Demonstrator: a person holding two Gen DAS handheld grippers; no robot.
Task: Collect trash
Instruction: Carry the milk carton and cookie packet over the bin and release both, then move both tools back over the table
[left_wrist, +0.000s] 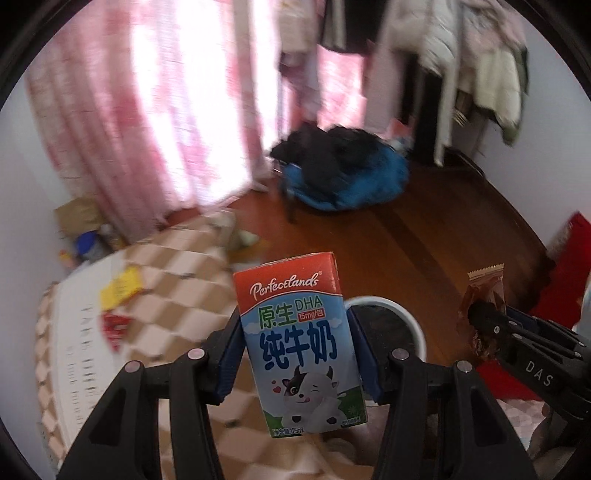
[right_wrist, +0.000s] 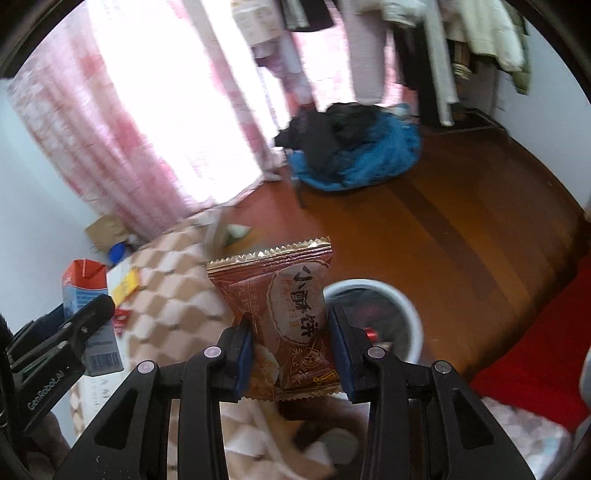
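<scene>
carton (left_wrist: 295, 347) barcode (right wrist only)

white bin (left_wrist: 417, 325) partly hidden behind milk carton (left_wrist: 295, 343), curtains (left_wrist: 147, 110) blurred

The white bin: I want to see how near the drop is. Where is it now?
The white bin stands on the wooden floor beside the checked blanket, showing just behind the milk carton and the snack packet.
</scene>
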